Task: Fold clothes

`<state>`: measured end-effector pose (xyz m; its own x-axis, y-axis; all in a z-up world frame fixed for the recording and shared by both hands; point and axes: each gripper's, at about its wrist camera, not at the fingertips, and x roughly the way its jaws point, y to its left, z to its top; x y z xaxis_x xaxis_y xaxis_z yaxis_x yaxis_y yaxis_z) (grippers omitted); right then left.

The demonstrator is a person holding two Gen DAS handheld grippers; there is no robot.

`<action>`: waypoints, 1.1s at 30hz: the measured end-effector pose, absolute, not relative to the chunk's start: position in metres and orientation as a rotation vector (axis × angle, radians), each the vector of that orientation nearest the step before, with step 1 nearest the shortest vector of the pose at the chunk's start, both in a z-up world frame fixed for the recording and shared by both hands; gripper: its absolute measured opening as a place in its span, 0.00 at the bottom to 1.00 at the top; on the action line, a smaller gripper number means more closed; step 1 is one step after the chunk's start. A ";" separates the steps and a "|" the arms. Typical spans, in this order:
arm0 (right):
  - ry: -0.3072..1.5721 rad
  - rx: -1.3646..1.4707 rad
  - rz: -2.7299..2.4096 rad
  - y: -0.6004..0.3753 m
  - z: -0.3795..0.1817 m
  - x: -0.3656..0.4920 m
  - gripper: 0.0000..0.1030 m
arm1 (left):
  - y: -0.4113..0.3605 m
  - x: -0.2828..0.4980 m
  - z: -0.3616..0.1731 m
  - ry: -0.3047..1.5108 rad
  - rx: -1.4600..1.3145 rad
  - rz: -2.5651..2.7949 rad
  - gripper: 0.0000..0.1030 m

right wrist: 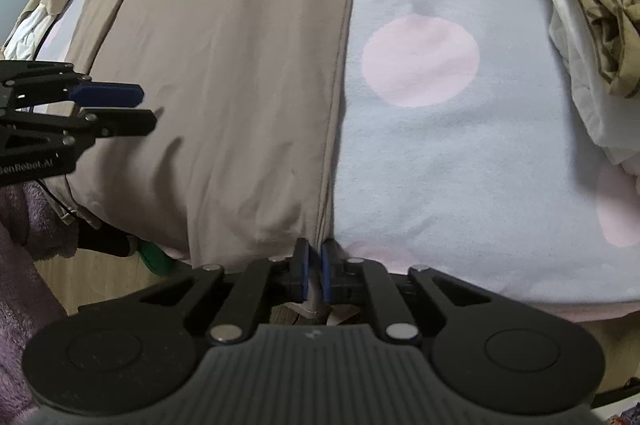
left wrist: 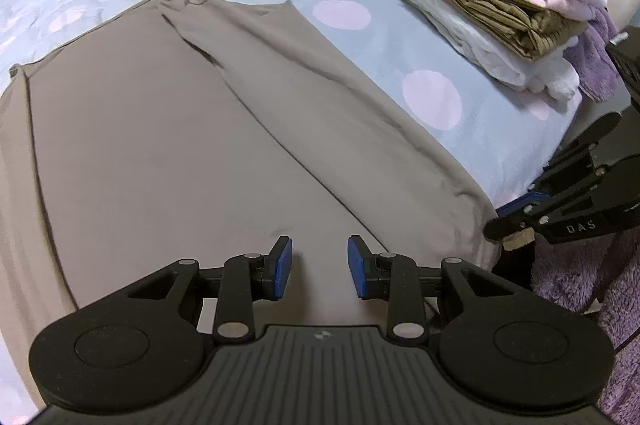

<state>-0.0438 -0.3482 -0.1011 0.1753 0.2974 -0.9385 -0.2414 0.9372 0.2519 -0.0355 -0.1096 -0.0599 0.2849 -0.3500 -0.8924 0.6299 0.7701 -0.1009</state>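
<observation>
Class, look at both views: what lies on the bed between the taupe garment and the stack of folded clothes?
Only bare bedsheet separates the taupe garment from the folded stack, seen in both views.

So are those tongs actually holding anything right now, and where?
The right tongs are shut on the near right corner of the taupe garment, at its hem. The left tongs are open above it, holding nothing.
</observation>
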 end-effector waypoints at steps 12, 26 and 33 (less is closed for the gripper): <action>1.210 -0.157 0.371 -0.332 -0.057 0.006 0.22 | -0.081 0.015 -0.040 1.095 0.396 -0.584 0.27; 1.119 -0.103 0.296 -0.315 -0.051 0.150 0.26 | -0.040 0.073 -0.055 1.108 0.384 -0.443 0.28; 1.115 -0.017 0.240 -0.312 -0.064 0.195 0.39 | -0.030 0.085 -0.067 1.131 0.346 -0.421 0.28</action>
<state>0.1950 -0.3124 -0.0641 0.4173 0.1830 -0.8902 -0.1999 0.9740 0.1066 0.0848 -0.0298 -0.0672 0.3627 -0.1475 -0.9202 0.4905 0.8698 0.0539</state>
